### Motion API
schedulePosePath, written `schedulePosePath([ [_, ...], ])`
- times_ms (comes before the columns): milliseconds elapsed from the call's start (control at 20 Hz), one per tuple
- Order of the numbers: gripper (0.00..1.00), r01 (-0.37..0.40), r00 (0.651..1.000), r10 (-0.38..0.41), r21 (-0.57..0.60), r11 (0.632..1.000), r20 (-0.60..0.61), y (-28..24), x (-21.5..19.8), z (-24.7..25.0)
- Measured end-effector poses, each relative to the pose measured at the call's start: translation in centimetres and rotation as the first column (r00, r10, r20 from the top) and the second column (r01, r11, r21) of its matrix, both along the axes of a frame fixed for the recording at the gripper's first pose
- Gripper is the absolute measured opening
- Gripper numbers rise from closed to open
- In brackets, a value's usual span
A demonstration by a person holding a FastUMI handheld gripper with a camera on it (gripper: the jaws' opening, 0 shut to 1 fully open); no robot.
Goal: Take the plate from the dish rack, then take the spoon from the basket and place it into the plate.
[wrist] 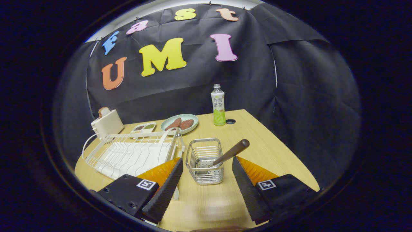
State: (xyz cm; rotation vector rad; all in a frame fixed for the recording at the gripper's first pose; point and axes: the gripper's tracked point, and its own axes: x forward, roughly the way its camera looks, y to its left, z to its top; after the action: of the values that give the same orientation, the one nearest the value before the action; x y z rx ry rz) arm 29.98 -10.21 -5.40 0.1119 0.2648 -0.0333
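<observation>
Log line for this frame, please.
gripper: open, empty | basket: just ahead, between fingers | spoon: in basket, handle leaning right | dish rack: left of basket

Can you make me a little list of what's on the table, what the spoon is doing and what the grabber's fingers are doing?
gripper: gripper open, fingers apart, holding nothing
basket: metal basket between and just ahead of the fingers
spoon: spoon stands in the basket, brown handle leaning out toward the right finger
dish rack: white dish rack beside the basket, past the left finger
far side: plate of food, bottle, toaster, small tray
surface: wooden table
</observation>
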Motion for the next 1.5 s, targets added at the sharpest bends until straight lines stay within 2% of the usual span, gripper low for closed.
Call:
schedulePosePath([
  [150, 0.98, 0.033, 0.997, -0.036, 0.036, 0.999, 0.067, -1.3, 2.4, 0.0],
  [200, 0.95, 0.030, 0.996, -0.033, 0.033, 0.999, 0.081, -1.3, 3.1, 0.0],
  [300, 0.94, 0.017, 0.995, -0.020, 0.037, 0.999, 0.093, -0.9, 4.2, -0.1],
  [400, 0.78, 0.006, 0.994, -0.011, 0.043, 0.999, 0.110, -0.5, 5.0, -0.1],
  [600, 0.46, 0.066, 0.982, -0.062, -0.014, 0.998, 0.177, -1.7, 5.9, 0.5],
  [650, 0.37, 0.059, 0.982, -0.053, -0.029, 0.998, 0.182, -1.7, 5.6, 0.5],
  [700, 0.31, 0.052, 0.982, -0.043, -0.040, 0.998, 0.184, -1.4, 5.6, 0.6],
  [750, 0.30, 0.056, 0.980, -0.045, -0.050, 0.997, 0.194, -1.2, 5.3, 1.2],
  [900, 0.18, 0.110, 0.966, -0.076, -0.126, 0.986, 0.249, -1.4, 5.2, 3.6],
  [1250, 0.18, 0.159, 0.929, -0.060, -0.249, 0.955, 0.365, 1.4, 2.5, 9.1],
  [1500, 0.18, 0.131, 0.919, -0.012, -0.277, 0.952, 0.393, 4.0, -0.8, 11.5],
])
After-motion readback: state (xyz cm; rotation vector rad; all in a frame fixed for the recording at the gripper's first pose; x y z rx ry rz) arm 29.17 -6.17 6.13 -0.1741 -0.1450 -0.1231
